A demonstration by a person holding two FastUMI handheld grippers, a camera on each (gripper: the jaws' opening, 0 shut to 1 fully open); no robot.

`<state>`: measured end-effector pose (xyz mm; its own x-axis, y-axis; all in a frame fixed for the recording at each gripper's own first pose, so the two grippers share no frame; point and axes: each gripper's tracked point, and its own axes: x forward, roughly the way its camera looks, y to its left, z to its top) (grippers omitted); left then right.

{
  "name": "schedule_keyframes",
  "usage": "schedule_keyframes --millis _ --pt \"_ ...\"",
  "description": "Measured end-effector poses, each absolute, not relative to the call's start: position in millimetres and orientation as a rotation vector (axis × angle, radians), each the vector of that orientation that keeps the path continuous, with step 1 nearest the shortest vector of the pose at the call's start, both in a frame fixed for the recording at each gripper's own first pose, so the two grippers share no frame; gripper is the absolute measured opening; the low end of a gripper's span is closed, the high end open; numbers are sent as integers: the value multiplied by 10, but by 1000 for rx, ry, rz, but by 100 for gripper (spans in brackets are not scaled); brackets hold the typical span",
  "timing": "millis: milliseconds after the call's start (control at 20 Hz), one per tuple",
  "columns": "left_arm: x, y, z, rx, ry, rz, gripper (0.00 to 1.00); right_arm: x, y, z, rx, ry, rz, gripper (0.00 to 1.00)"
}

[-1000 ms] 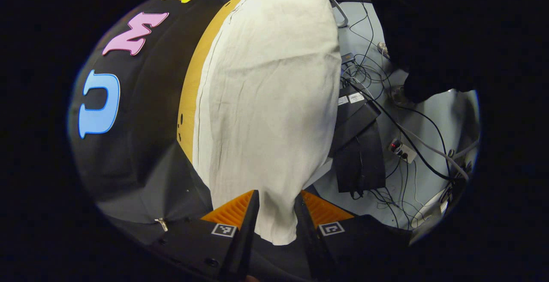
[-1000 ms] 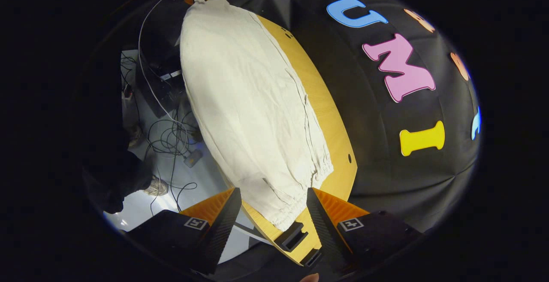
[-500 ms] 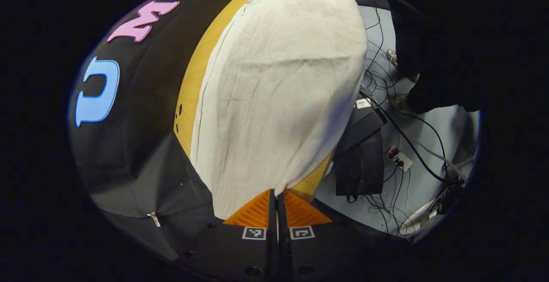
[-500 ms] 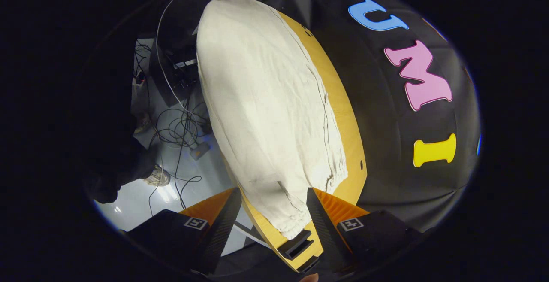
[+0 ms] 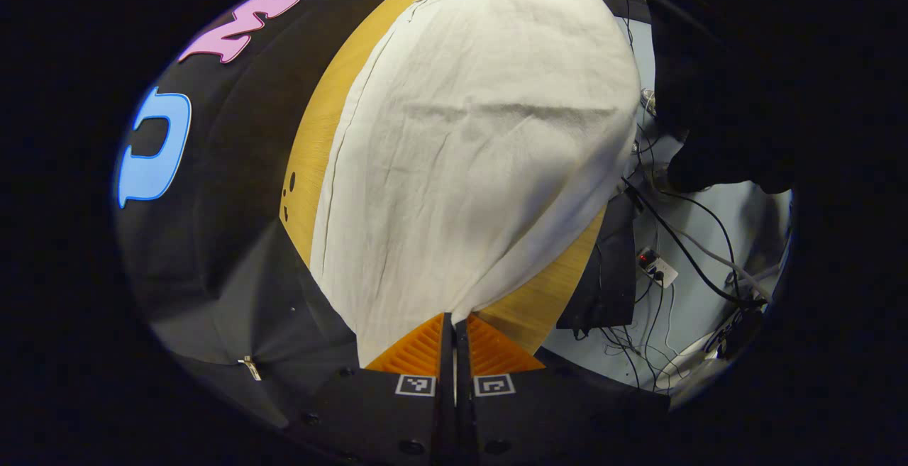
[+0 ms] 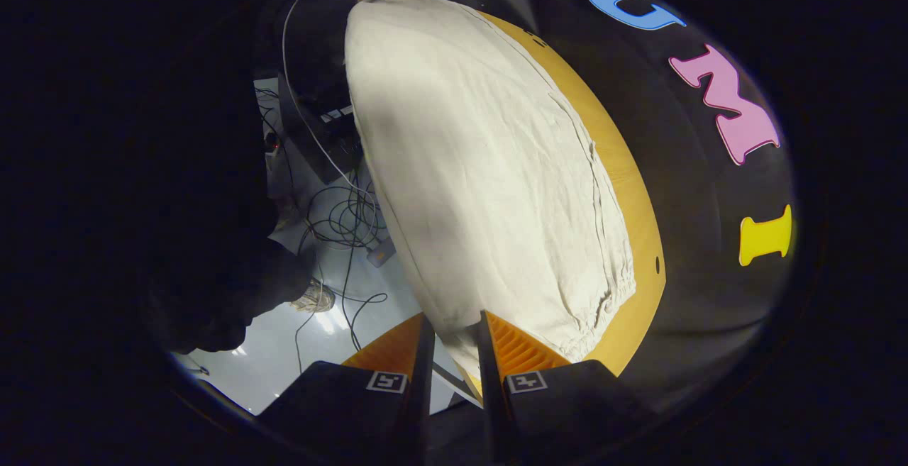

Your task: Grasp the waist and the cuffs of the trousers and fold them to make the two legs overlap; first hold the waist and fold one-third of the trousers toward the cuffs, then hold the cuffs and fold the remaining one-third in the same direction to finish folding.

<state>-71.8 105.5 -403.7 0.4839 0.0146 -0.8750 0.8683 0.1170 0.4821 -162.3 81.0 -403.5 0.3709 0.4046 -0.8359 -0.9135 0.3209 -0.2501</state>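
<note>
Wooden table under cream trousers, left gripper pinched on cuff, right gripper nearly closed around waist.

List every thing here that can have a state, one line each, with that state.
Trousers: spread flat on the table, one end in each gripper, not yet folded in thirds.
Left gripper: shut on the trousers' corner.
Right gripper: closing on the trousers' gathered end, a narrow gap left between its fingers.
Table: mostly covered by the trousers.
Cables: tangled on the floor.
</note>
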Motion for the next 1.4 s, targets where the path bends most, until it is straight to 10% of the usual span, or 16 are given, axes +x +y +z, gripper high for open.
schedule_keyframes --millis 200,1400 --pt "-684 1067 -4007 1284 867 -777 6 -1540 792 -3871 -831 733 1004 6" --pt "1215 708 -3363 1106 680 -560 5 795 679 -2974 -858 461 628 6"
